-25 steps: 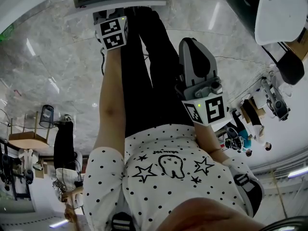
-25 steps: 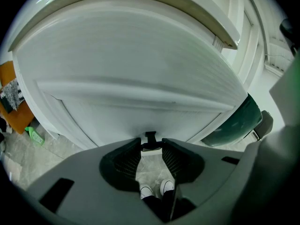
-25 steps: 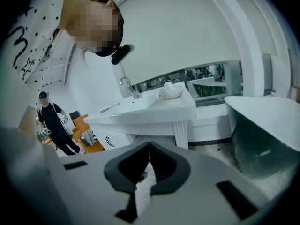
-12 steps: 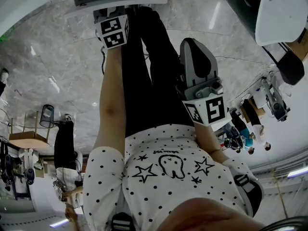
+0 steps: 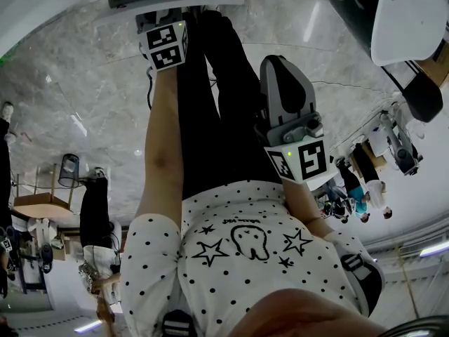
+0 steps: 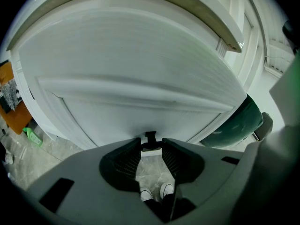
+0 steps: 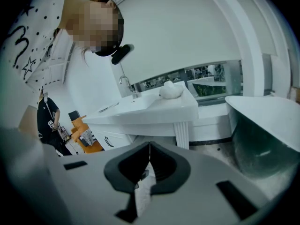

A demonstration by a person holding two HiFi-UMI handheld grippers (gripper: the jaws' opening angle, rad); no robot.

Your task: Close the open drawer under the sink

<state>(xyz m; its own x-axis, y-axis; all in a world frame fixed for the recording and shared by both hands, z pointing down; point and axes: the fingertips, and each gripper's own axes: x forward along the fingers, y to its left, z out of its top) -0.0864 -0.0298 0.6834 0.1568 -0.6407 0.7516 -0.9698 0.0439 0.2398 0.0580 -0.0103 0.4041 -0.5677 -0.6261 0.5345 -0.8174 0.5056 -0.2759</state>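
partly hidden: handle [image 6: 150,136] inside the left gripper [image 6: 151,145]

We take this for a bathroom display set inside a larger hall. We note a white vanity [image 7: 154,111] with basin and tap [image 7: 124,82], a white-rimmed dark tub [image 7: 262,139] and a grey marble floor [image 5: 77,118]. Beyond it we see bystanders [image 5: 361,177], orange crates [image 7: 86,137] and stands of gear [image 5: 400,142].
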